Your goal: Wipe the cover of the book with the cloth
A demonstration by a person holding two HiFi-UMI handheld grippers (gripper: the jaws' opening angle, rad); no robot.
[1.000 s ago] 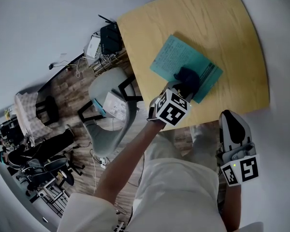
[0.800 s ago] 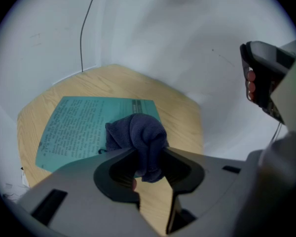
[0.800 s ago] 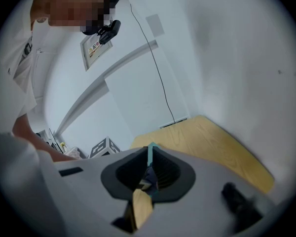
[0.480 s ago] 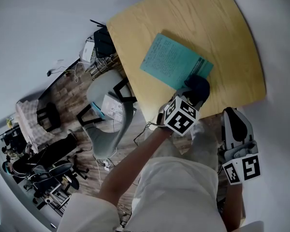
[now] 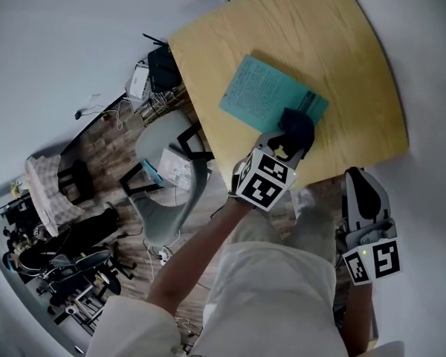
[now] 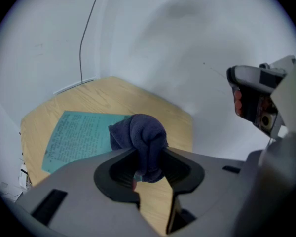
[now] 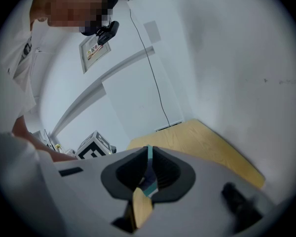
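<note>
Wood-plank floor fills the left of the head view, with a grey office chair (image 5: 160, 136) at about 8 o'clock from the pale wooden table (image 5: 342, 43). On that table I see the teal book (image 5: 264, 91) lying flat, its cover printed in dark lines too small for me to read. My left gripper (image 5: 286, 146) reaches in from 7 o'clock, forearm stretched out and marker cube facing up. Its jaws are clamped on the dark blue cloth (image 5: 297, 127), which is bunched over the book's 5 o'clock corner. My right gripper (image 5: 359, 192) hangs off the table at 5 o'clock, beside my lap, jaws closed to a thin slit and holding nothing.
</note>
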